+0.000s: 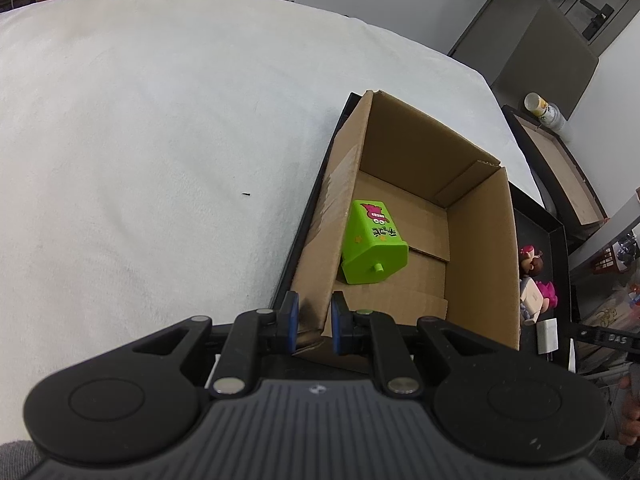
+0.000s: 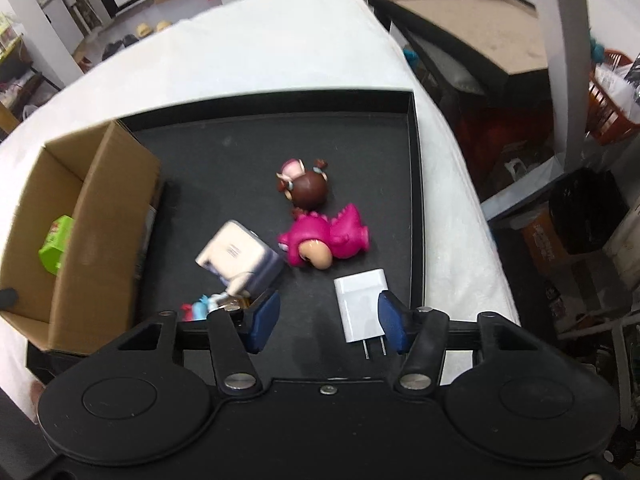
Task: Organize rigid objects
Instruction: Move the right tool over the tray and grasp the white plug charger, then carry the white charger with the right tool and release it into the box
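An open cardboard box (image 1: 476,248) stands at the left end of a black tray (image 2: 414,184). A green toy box (image 1: 372,246) lies inside it; it also shows in the right wrist view (image 2: 56,244). My left gripper (image 1: 313,322) is shut on the box's near left wall. My right gripper (image 2: 326,322) is open above the tray, with a white charger plug (image 2: 360,306) between its fingers, nearer the right one. A pink dinosaur figure (image 2: 324,240), a brown-haired doll (image 2: 306,186) and a white cube toy (image 2: 240,258) lie on the tray.
The tray sits on a white cloth-covered table (image 1: 140,140). A small red-and-blue toy (image 2: 196,310) lies by my right gripper's left finger. Beyond the table's right edge are a dark side table (image 2: 460,12) with cups, an orange basket (image 2: 612,92) and a black bin (image 2: 588,208).
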A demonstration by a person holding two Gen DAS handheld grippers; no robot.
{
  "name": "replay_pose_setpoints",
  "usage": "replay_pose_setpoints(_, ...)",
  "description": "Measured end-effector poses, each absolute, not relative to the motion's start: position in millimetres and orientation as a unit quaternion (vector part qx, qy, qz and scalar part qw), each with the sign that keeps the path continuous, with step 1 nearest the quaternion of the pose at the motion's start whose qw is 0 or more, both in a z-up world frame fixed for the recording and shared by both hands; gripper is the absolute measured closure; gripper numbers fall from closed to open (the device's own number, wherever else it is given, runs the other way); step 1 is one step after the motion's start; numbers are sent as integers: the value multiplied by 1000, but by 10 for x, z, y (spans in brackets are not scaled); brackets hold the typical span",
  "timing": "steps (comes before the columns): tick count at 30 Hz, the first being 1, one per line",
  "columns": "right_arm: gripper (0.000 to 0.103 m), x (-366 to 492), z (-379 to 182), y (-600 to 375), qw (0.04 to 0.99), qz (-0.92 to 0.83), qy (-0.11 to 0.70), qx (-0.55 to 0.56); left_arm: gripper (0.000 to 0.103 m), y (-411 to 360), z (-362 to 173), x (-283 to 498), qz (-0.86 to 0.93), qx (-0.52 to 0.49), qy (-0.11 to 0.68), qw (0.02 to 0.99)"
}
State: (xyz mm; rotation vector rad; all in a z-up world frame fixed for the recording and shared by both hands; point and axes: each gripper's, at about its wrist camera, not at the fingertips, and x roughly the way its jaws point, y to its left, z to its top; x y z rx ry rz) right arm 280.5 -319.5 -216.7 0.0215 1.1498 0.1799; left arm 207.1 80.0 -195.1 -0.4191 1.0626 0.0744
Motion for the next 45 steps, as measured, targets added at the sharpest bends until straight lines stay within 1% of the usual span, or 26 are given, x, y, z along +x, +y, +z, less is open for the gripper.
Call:
replay_pose_setpoints(4, 51, 2868, -2331, -3193, 827, 75, 557, -12, 89, 784, -1955, 2080, 38, -194, 504, 841)
replay_pose_setpoints(11, 51, 2927, -2565, -3252, 816, 67, 573, -10, 89, 765, -1958, 2079, 42, -188, 505, 842)
replay_pose_setpoints(13, 61, 2926, -2655, -3291, 811, 64, 582, -1, 89, 757, -1956, 2079, 43, -187, 505, 841)
replay_pose_setpoints(14, 63, 2908, -2661, -3285, 814, 60, 577, -7, 89, 754, -1954, 2078, 44, -186, 505, 842)
replay_pose_setpoints(15, 66, 2893, -2648, -3280, 816, 60, 574, -12, 89, 752, -1951, 2078, 46, -185, 505, 842)
replay_pose_setpoints(19, 66, 2871, -2610, -3292, 813, 69, 578, 0, 89, 739, -1942, 2077, 47, -181, 505, 843)
replay_pose_setpoints(37, 67, 2697, -2134, -2967, 830, 95, 549, -23, 89, 768, -1931, 2038, 44, -185, 499, 845)
replay_pose_setpoints(42, 67, 2681, -2006, -2925, 829, 106, 548, 9, 89, 761, -1916, 2019, 44, -184, 496, 847)
replay_pose_setpoints(45, 67, 2671, -1911, -2859, 834, 111, 540, 5, 89, 769, -1906, 2005, 44, -187, 494, 848)
